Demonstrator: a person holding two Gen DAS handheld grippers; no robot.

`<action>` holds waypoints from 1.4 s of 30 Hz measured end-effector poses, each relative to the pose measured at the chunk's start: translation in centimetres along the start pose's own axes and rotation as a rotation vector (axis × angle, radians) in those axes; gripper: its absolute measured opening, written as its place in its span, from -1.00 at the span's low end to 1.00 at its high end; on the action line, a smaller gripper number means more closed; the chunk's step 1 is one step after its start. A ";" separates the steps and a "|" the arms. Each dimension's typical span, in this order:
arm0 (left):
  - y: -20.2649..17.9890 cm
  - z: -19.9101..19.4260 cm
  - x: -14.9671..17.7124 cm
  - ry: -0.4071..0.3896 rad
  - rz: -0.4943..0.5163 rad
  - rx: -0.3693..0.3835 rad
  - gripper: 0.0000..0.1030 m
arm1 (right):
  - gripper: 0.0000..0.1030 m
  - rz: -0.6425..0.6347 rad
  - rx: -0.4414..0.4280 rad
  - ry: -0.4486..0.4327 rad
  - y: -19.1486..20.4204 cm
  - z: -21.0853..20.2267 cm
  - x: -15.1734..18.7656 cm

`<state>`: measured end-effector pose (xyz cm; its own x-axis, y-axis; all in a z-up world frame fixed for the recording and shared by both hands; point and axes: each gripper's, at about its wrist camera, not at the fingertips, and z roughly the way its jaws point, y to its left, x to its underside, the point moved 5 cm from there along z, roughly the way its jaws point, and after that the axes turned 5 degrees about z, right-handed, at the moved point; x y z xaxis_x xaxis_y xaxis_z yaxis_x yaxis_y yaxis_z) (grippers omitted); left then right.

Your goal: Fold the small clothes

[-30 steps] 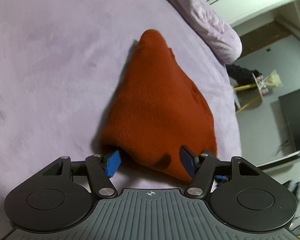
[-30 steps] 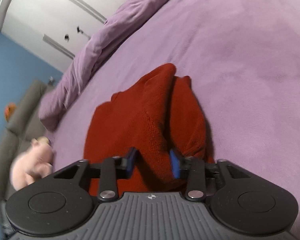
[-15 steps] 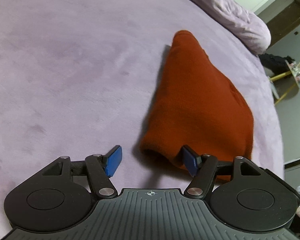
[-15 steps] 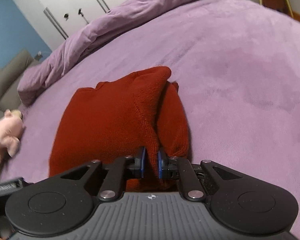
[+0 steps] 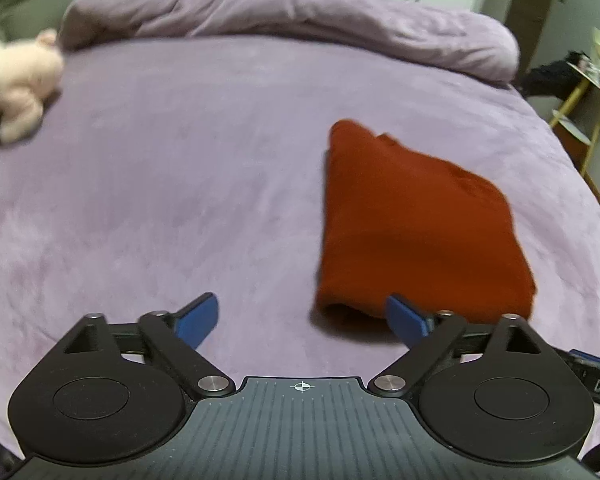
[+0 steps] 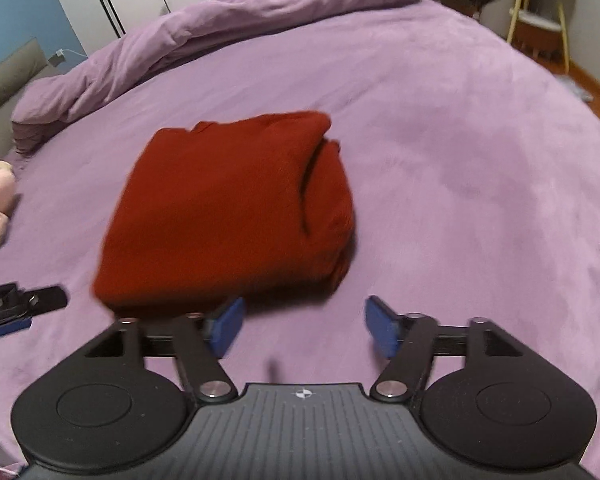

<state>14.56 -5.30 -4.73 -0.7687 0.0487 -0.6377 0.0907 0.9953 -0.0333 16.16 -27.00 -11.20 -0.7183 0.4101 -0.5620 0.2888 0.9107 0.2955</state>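
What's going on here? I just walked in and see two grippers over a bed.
A person is folding small clothes with a handheld gripper in each hand. A rust-red knit sweater lies folded on the purple bedspread. Both the left gripper and the right gripper have just been opening, and nothing is between their jaws now; the sweater lies free. A pink plush toy sits off to the side, untouched.

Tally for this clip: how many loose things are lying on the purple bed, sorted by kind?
Folded red garment: 1
Pink stuffed toy: 1
Bunched purple duvet: 1
Total: 3
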 end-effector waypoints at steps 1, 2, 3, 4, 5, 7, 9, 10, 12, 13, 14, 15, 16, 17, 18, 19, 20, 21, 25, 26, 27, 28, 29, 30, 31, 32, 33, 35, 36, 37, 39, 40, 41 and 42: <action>-0.3 -0.7 0.0 -0.013 0.014 0.005 0.87 | 0.50 -0.007 -0.004 -0.002 0.1 -0.8 0.4; -0.6 -1.1 -0.1 -0.018 0.023 0.007 0.88 | 0.63 -0.019 -0.001 -0.005 0.3 -1.4 0.7; -0.8 -1.5 -0.1 -0.021 0.031 0.012 0.89 | 0.69 -0.036 0.010 -0.009 0.7 -2.1 0.9; -1.0 -1.8 -0.2 -0.022 0.037 0.014 0.89 | 0.73 -0.060 0.026 -0.012 1.0 -2.7 1.2; -1.2 -2.1 -0.2 -0.021 0.040 0.005 0.91 | 0.82 -0.078 0.041 -0.012 1.4 -3.1 1.3; -1.4 -2.5 -0.1 -0.022 0.053 -0.018 0.97 | 0.92 -0.110 0.078 -0.018 2.1 -3.8 1.3; -1.6 -3.0 0.1 -0.032 0.072 -0.020 0.97 | 0.92 -0.132 0.088 -0.029 2.8 -4.5 1.1; -1.7 -3.3 0.1 -0.040 0.083 -0.017 0.97 | 0.92 -0.139 0.084 -0.032 3.1 -4.8 1.0; -1.7 -3.6 0.3 -0.036 0.097 -0.020 0.97 | 0.92 -0.144 0.082 -0.020 3.6 -5.1 0.9; -1.7 -3.6 0.3 -0.016 0.105 -0.027 0.97 | 0.92 -0.143 0.089 -0.008 3.7 -5.1 0.8; -1.7 -3.4 0.3 0.015 0.115 -0.035 0.97 | 0.92 -0.142 0.093 0.006 3.9 -5.0 0.8; -1.7 -3.2 0.4 0.047 0.124 -0.040 0.97 | 0.92 -0.144 0.094 0.023 4.0 -4.9 0.8; -1.7 -3.0 0.4 0.079 0.132 -0.040 0.97 | 0.92 -0.146 0.097 0.041 4.3 -4.8 0.9; -1.7 -2.9 0.5 0.094 0.134 -0.037 0.97 | 0.92 -0.148 0.104 0.056 4.5 -4.7 1.1; -1.6 -2.8 0.6 0.099 0.128 -0.033 0.97 | 0.92 -0.149 0.116 0.066 4.6 -4.6 1.2; -1.5 -2.9 0.6 0.097 0.117 -0.032 0.97 | 0.92 -0.152 0.132 0.073 4.8 -4.6 1.4; -1.4 -2.9 0.6 0.095 0.114 -0.031 0.97 | 0.92 -0.158 0.150 0.079 4.9 -4.5 1.5; -1.3 -3.0 0.7 0.094 0.115 -0.033 0.97 | 0.92 -0.163 0.159 0.081 5.0 -4.6 1.6; -1.5 -3.1 0.6 0.091 0.133 -0.062 0.97 | 0.92 -0.181 0.171 0.080 5.5 -4.7 1.8; -1.6 -3.1 0.6 0.091 0.138 -0.063 0.97 | 0.92 -0.182 0.168 0.080 5.5 -4.8 1.7; -1.6 -3.1 0.6 0.092 0.140 -0.063 0.97 | 0.92 -0.181 0.165 0.083 5.6 -4.8 1.7; -1.6 -3.1 0.6 0.094 0.143 -0.062 0.97 | 0.92 -0.178 0.165 0.086 5.6 -4.7 1.7; -1.6 -3.0 0.6 0.098 0.145 -0.062 0.97 | 0.92 -0.178 0.166 0.087 5.7 -4.7 1.7; -1.6 -3.0 0.6 0.102 0.145 -0.063 0.97 | 0.92 -0.179 0.169 0.090 5.7 -4.7 1.7; -1.6 -3.0 0.5 0.104 0.145 -0.062 0.97 | 0.92 -0.179 0.174 0.093 5.7 -4.6 1.7; -1.6 -2.9 0.5 0.106 0.144 -0.061 0.97 | 0.92 -0.179 0.177 0.095 5.7 -4.5 1.7; -1.6 -2.9 0.5 0.106 0.144 -0.060 0.97 | 0.92 -0.176 0.178 0.096 5.7 -4.4 1.7; -1.7 -2.9 0.5 0.109 0.145 -0.059 0.97 | 0.92 -0.170 0.182 0.098 5.6 -4.3 1.7; -1.7 -2.8 0.5 0.111 0.147 -0.060 0.97 | 0.92 -0.167 0.185 0.098 5.6 -4.3 1.6; -1.8 -2.7 0.5 0.113 0.148 -0.059 0.97 | 0.92 -0.164 0.190 0.099 5.5 -4.3 1.6; -1.9 -2.6 0.5 0.116 0.151 -0.058 0.97 | 0.92 -0.160 0.201 0.103 5.3 -4.1 1.6; -2.0 -2.5 0.5 0.119 0.153 -0.058 0.97 | 0.92 -0.158 0.204 0.105 5.2 -4.1 1.6; -2.1 -2.4 0.6 0.120 0.154 -0.058 0.97 | 0.92 -0.156 0.204 0.108 5.1 -4.0 1.6; -2.2 -2.4 0.6 0.123 0.156 -0.057 0.97 | 0.92 -0.155 0.204 0.110 5.1 -4.0 1.6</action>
<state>12.40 -7.22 -3.22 -0.8200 0.2088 -0.5330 0.1813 0.9779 0.1043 14.00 -21.91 -7.50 -0.8249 0.2678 -0.4977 0.2841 0.9578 0.0445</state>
